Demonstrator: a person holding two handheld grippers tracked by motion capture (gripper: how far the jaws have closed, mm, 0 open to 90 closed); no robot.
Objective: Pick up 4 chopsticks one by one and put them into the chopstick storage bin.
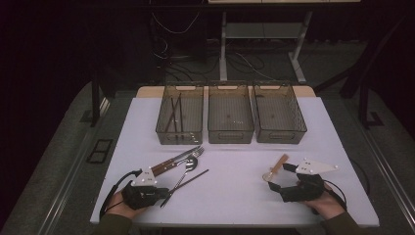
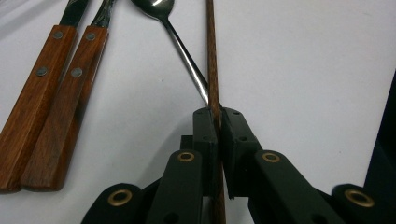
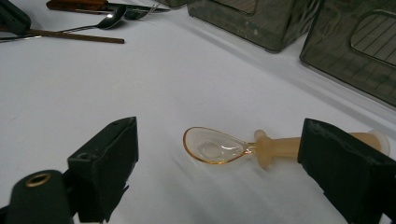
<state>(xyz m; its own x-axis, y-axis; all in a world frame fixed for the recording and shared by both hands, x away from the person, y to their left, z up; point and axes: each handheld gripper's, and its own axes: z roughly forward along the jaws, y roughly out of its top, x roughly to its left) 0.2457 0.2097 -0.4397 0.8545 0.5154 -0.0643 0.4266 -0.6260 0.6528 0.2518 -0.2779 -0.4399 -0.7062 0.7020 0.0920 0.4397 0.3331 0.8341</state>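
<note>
My left gripper (image 1: 164, 192) rests at the table's front left, shut on the near end of a thin brown chopstick (image 2: 211, 56) that lies pointing away to the upper right (image 1: 190, 179). A steel spoon (image 2: 180, 42) lies crossed against the chopstick right at the jaws. My right gripper (image 1: 280, 177) stands open at the front right. Its two jaws sit on either side of a small amber plastic spoon (image 3: 215, 147) with a pale handle, and the pads are apart from it. That spoon lies flat on the white table (image 1: 235, 200).
Two wooden-handled pieces of cutlery (image 2: 46, 98) lie side by side left of the steel spoon. Three dark see-through bins stand in a row at the back: the left bin (image 1: 179, 132) holds dark chopsticks, the middle bin (image 1: 230, 133) and right bin (image 1: 280, 133) look bare.
</note>
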